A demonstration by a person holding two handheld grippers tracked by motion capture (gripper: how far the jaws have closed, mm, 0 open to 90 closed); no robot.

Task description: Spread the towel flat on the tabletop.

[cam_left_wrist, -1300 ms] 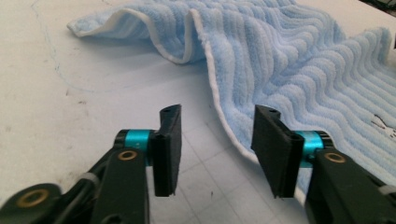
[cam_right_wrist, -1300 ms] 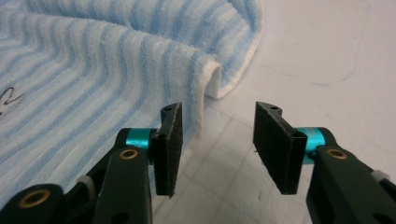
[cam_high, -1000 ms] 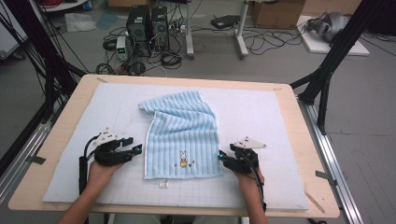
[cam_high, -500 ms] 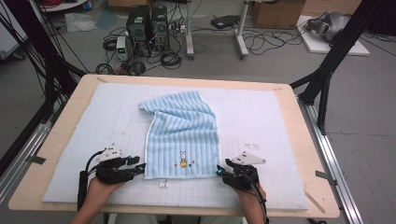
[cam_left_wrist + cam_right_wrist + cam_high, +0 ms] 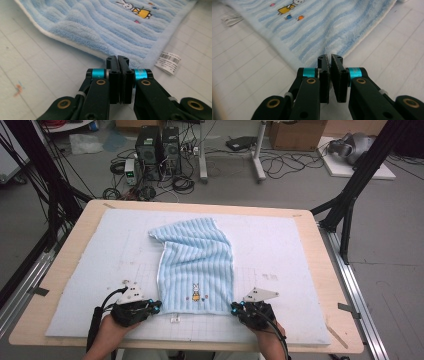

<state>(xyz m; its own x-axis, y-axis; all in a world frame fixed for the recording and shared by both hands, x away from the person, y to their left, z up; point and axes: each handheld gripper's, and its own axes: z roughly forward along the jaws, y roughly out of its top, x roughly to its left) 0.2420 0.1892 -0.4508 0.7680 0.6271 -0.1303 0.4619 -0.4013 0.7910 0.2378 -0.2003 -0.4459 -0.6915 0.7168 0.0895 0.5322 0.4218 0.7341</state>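
Hand-held gripper left (image 5: 156,306) and hand-held gripper right (image 5: 234,309) have just been closing, each pinching a near towel (image 5: 196,265) corner so I can lift it evenly.

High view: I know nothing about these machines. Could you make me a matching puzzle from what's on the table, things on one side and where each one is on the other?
Things:
1. towel
2. rabbit picture
3. white label
4. left gripper

Places:
A. at the towel's near left corner, fingers closed
B. sticking out past the towel's near edge onto the mat
C. lying rumpled across the middle of the mat
D. on the towel, close to its near edge

Pairs: 1-C, 2-D, 3-B, 4-A.

The left gripper's fingers have just been closing, with the towel's corner at their tips.
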